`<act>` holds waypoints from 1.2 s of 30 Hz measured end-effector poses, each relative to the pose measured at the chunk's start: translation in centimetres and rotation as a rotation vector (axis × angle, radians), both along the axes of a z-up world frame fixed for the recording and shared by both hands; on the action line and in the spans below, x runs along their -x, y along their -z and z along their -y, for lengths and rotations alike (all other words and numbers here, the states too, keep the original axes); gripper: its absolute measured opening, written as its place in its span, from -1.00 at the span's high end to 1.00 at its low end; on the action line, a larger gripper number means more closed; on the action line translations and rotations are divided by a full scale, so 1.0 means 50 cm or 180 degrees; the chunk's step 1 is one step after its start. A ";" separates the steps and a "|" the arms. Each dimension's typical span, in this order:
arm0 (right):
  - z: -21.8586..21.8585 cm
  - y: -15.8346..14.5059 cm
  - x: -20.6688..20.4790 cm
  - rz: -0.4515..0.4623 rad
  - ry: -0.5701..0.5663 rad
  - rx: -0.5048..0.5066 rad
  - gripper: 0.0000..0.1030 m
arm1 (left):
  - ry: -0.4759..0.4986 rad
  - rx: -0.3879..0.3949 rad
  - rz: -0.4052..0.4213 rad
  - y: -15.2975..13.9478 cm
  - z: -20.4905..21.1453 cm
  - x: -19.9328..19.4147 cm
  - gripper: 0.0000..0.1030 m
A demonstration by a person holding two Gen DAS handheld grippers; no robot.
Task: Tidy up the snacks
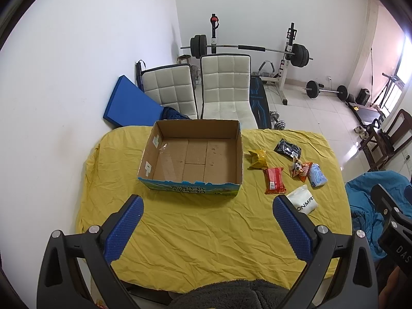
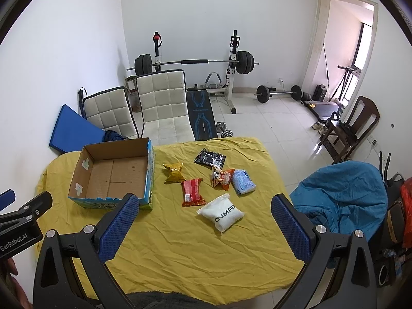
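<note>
Where legible, "ONMAX" on white packet (image 2: pixel 220 213)

A: Is the white pouch (image 1: pixel 302 200) whole in the left view?
B: No, the left claw (image 1: pixel 208 231) has one finger (image 1: pixel 293 228) across its lettering.
A: And the desk (image 1: pixel 206 231)?
B: Its near edge sits behind grey fabric (image 1: pixel 231 293); the right claw (image 1: pixel 394 224) is cut off there.
A: Snack labels?
B: Too small to read.
</note>
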State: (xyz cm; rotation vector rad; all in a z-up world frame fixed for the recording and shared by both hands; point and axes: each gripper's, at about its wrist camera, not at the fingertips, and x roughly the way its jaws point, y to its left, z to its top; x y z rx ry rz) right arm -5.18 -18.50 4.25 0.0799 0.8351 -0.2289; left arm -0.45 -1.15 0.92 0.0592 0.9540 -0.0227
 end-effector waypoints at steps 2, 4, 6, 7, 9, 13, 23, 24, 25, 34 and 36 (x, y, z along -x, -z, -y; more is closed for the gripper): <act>-0.005 -0.001 -0.004 0.0004 -0.0016 -0.0001 -1.00 | 0.0000 0.0000 -0.0004 0.000 0.000 -0.001 -1.00; -0.009 -0.001 -0.006 0.0000 -0.0029 0.0011 -1.00 | -0.0006 0.0002 -0.0003 0.002 -0.002 -0.003 -1.00; -0.011 0.000 -0.008 -0.0004 -0.0037 0.0002 -1.00 | -0.0006 0.0001 -0.0003 0.002 -0.003 -0.005 -1.00; -0.012 0.000 -0.009 -0.0004 -0.0040 0.0003 -1.00 | -0.0007 0.0000 -0.0005 0.002 -0.003 -0.004 -1.00; -0.012 0.001 -0.010 0.0002 -0.0037 0.0001 -1.00 | -0.0003 0.0013 -0.0006 0.002 -0.004 -0.003 -1.00; -0.009 0.001 -0.010 0.0002 -0.0046 -0.0010 -1.00 | -0.0007 0.0000 -0.0001 0.003 -0.003 -0.005 -1.00; -0.015 0.002 -0.017 0.0011 -0.0073 -0.0014 -1.00 | -0.0011 -0.0007 0.0007 0.004 -0.004 -0.008 -1.00; -0.015 0.003 -0.017 0.0010 -0.0075 -0.0022 -1.00 | -0.0012 -0.0004 0.0007 0.004 -0.004 -0.008 -1.00; -0.016 0.003 -0.017 0.0010 -0.0077 -0.0025 -1.00 | -0.0008 -0.0004 0.0008 0.003 -0.004 -0.008 -1.00; -0.014 0.004 -0.017 0.0013 -0.0077 -0.0027 -1.00 | -0.0012 0.0000 0.0011 0.003 -0.005 -0.009 -1.00; -0.015 0.004 -0.017 0.0016 -0.0075 -0.0022 -1.00 | -0.0014 -0.0002 0.0011 0.003 -0.005 -0.011 -1.00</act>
